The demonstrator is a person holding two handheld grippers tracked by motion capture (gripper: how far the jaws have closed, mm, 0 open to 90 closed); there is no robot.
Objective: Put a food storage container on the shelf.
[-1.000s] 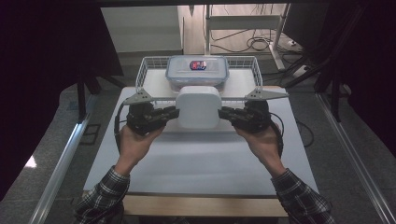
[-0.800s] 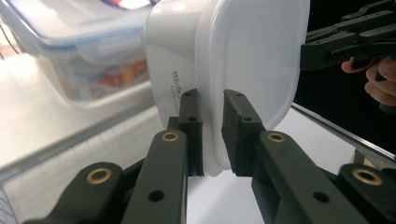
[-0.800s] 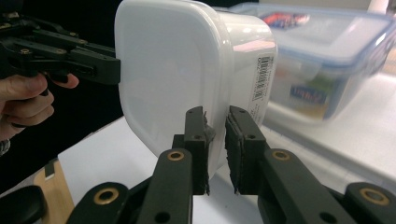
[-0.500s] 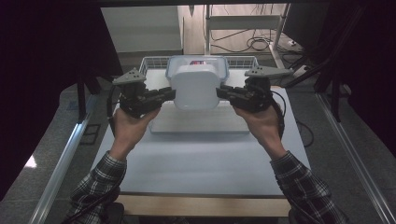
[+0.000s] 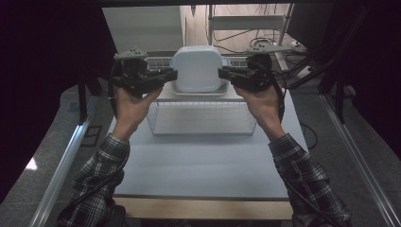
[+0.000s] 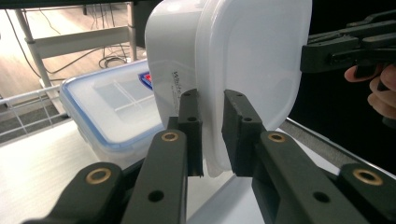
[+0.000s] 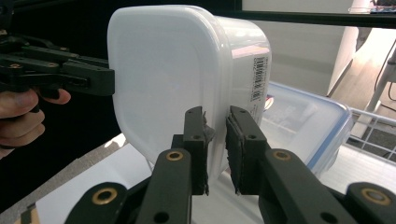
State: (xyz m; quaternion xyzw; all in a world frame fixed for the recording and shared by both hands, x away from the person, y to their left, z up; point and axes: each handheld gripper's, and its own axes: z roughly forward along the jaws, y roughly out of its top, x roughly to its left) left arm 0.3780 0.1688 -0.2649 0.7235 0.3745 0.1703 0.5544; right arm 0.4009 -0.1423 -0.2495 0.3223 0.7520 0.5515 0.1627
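Observation:
A white plastic tub (image 5: 197, 68) with a white lid hangs in the air above the wire basket (image 5: 203, 119). My left gripper (image 5: 173, 74) is shut on the lid's rim at the tub's left side, and my right gripper (image 5: 222, 73) is shut on the rim at its right side. In the left gripper view the jaws (image 6: 212, 100) pinch the thin lid edge of the tub (image 6: 243, 60), with the other gripper (image 6: 345, 46) across from it. The right gripper view has its jaws (image 7: 217, 116) clamped on the same rim of the tub (image 7: 173, 79).
A clear container with a blue-rimmed lid (image 6: 107, 107) (image 7: 303, 121) lies in the basket under and behind the tub. The white tabletop (image 5: 198, 163) stretches toward me. Shelving and cables stand beyond the far edge, and dark panels flank both sides.
Both hands have lifted the white tub off the table and carried it up and away from me, so it now hangs over the wire basket. Both grips stayed the same.

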